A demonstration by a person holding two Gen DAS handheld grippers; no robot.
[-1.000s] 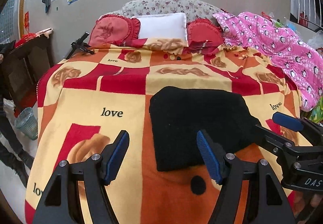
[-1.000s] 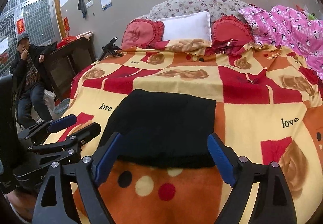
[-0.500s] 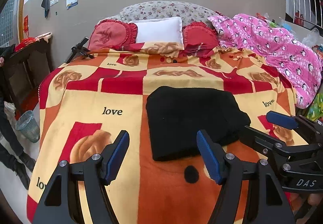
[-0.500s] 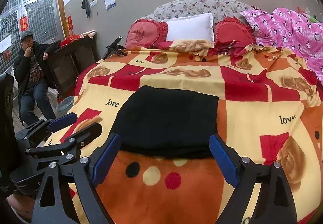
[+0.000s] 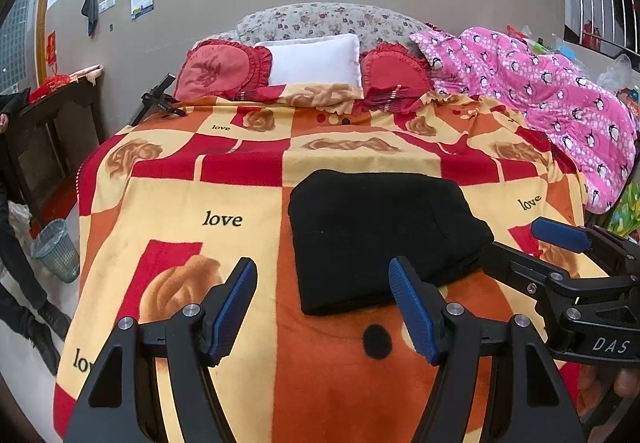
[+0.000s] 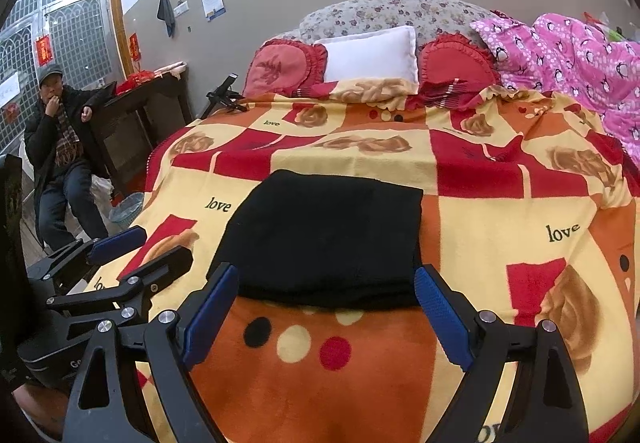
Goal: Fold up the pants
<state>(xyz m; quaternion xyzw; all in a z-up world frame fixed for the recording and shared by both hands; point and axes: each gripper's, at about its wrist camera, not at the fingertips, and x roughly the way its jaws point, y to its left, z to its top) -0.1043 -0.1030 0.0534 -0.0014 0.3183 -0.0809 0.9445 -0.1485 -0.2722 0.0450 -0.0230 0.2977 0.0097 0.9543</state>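
Observation:
The black pants (image 5: 376,235) lie folded into a thick rectangle on the orange, red and yellow blanket (image 5: 200,203); they also show in the right wrist view (image 6: 328,239). My left gripper (image 5: 324,307) is open and empty, held above the blanket just short of the pants' near edge. My right gripper (image 6: 326,315) is open and empty, just short of the same near edge. The right gripper also shows at the right in the left wrist view (image 5: 532,243). The left gripper shows at the left in the right wrist view (image 6: 144,247).
Red heart cushions (image 5: 220,69) and a white pillow (image 5: 314,59) lie at the bed head. A pink penguin quilt (image 5: 552,99) is heaped at the right. A person (image 6: 60,147) sits left of the bed by a dark table (image 6: 136,111) and a waste basket (image 5: 56,251).
Both grippers have drawn back toward me and slightly up from the folded pants, so more blanket shows in front of them. The pants have not moved.

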